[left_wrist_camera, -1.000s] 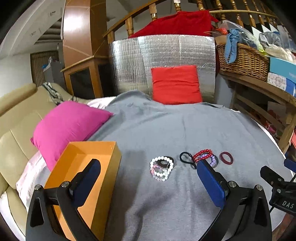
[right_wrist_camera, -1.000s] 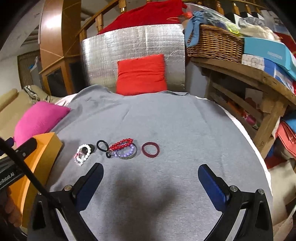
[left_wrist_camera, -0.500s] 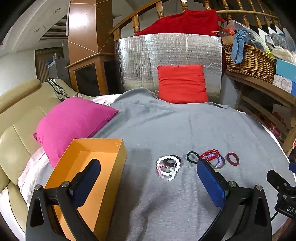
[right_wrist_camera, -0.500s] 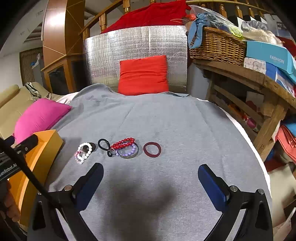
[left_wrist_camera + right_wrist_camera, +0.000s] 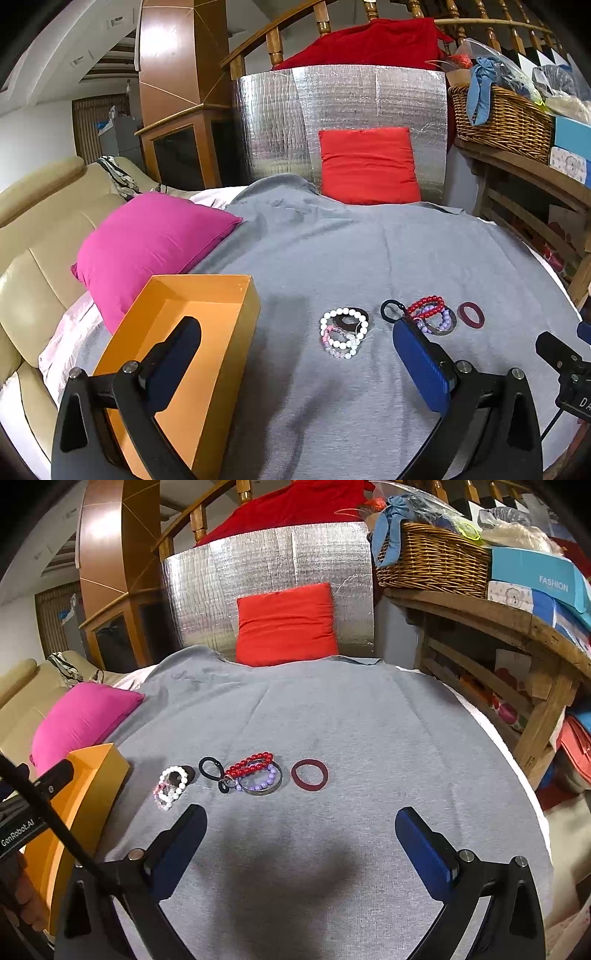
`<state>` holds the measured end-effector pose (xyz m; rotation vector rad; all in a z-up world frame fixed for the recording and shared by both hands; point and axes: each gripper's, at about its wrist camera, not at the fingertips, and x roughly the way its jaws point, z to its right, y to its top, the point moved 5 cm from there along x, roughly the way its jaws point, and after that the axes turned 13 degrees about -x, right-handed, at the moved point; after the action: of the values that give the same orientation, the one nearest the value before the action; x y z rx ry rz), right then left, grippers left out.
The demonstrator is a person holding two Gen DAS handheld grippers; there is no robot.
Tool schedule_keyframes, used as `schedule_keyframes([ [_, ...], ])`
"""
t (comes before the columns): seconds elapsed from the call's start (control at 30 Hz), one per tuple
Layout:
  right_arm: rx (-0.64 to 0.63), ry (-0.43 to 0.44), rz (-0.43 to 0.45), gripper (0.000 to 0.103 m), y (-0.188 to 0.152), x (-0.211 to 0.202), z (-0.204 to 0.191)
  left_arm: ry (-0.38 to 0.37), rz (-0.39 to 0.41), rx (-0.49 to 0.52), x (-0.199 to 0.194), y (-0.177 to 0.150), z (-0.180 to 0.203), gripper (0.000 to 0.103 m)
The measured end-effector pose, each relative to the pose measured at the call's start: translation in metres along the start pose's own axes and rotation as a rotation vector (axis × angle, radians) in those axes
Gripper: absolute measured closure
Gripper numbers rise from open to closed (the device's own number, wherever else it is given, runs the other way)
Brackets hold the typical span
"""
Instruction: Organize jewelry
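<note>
Jewelry lies in a row on the grey cloth (image 5: 369,251): white and pink bead bracelets (image 5: 343,332) (image 5: 170,786), a black hair loop (image 5: 390,309) (image 5: 211,768), red and purple bead bracelets on a metal bangle (image 5: 430,314) (image 5: 258,775), and a dark red ring (image 5: 470,314) (image 5: 309,774). An open orange box (image 5: 177,354) (image 5: 88,786) stands at the left. My left gripper (image 5: 295,354) is open and empty, near the box and beads. My right gripper (image 5: 301,845) is open and empty, in front of the jewelry.
A pink pillow (image 5: 147,240) lies behind the box, a red pillow (image 5: 369,166) at the back against a silver foil panel (image 5: 343,110). A wooden shelf (image 5: 498,627) with a wicker basket (image 5: 432,559) and boxes stands at the right. A beige sofa (image 5: 33,236) is at the left.
The left gripper has shifted left and back a little, so the box and jewelry sit further right in its view. The right gripper has barely moved. Both stay open.
</note>
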<state>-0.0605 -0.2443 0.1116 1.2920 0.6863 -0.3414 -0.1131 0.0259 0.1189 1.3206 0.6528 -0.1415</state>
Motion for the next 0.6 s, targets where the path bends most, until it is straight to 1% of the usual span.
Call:
schedule_keyframes([
  [0.27, 0.014, 0.003, -0.004, 0.0, 0.002, 0.007, 0.005, 0.005, -0.01, -0.003, 0.006, -0.002, -0.002, 0.0],
  [0.47, 0.037, 0.018, -0.032, 0.0, 0.003, 0.021, 0.013, 0.003, -0.019, -0.001, 0.013, -0.004, -0.002, 0.0],
  [0.53, 0.042, 0.016, -0.041, 0.0, 0.003, 0.027, 0.019, -0.009, -0.044, 0.001, 0.021, -0.007, -0.002, 0.0],
  [0.6, 0.06, 0.024, -0.061, 0.003, 0.003, 0.041, 0.028, -0.037, -0.069, 0.003, 0.029, -0.01, -0.002, 0.0],
])
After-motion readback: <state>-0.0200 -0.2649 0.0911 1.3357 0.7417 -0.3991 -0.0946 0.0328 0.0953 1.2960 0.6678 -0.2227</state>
